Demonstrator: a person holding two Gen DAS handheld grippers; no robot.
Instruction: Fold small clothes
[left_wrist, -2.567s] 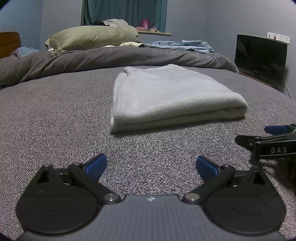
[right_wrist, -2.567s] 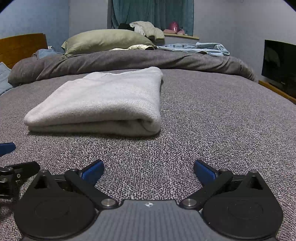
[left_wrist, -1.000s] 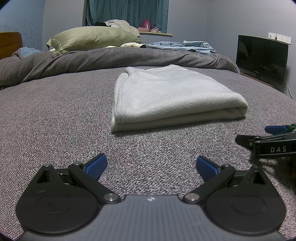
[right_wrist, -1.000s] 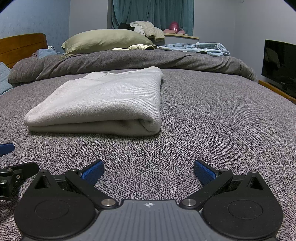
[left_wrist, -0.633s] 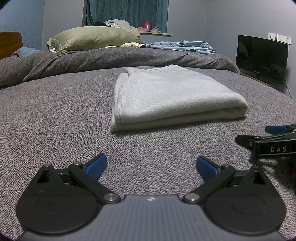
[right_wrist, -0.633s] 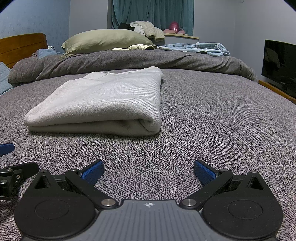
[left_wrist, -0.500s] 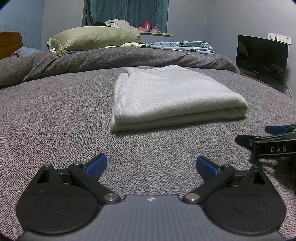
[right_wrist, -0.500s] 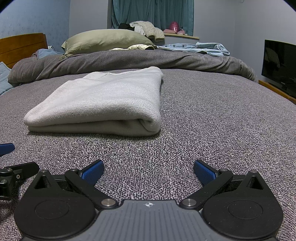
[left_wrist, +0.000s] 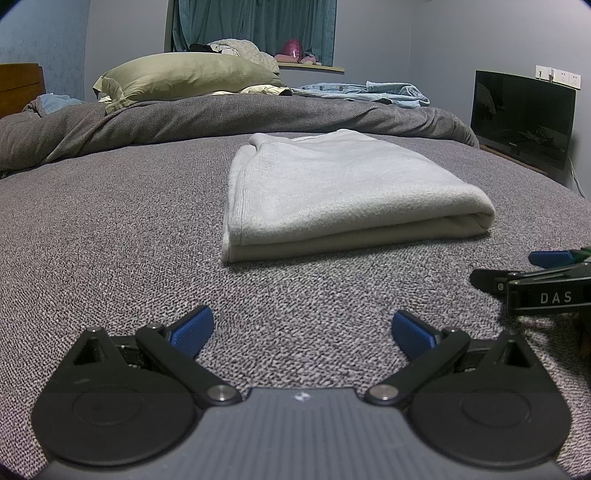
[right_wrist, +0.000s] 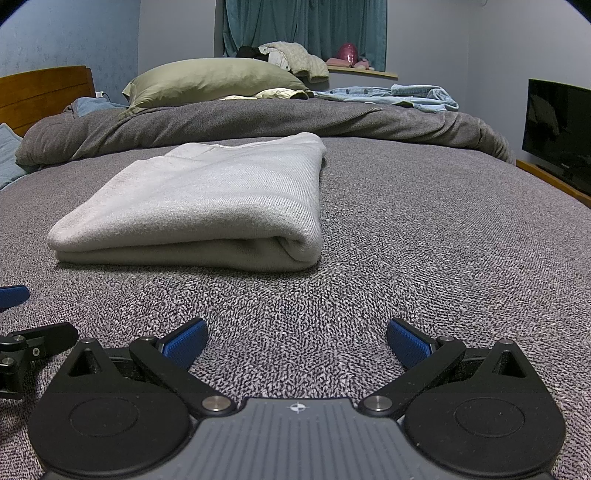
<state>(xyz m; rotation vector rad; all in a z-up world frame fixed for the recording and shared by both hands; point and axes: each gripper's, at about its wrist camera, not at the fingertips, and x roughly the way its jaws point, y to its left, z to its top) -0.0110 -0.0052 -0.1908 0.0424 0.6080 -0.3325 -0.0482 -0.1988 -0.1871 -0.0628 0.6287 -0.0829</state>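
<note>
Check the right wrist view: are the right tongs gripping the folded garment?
No, the right tongs sit open on the grey blanket, short of the folded white garment.

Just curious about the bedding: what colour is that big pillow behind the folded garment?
Olive green pillow, clearest in the right wrist view.

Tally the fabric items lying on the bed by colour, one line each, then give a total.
Light grey folded garment: 1
Olive green pillow: 1
Dark grey duvet: 1
Light blue denim clothes, heaped: 1 pile; I cannot tell how many pieces
Total: 4
</note>
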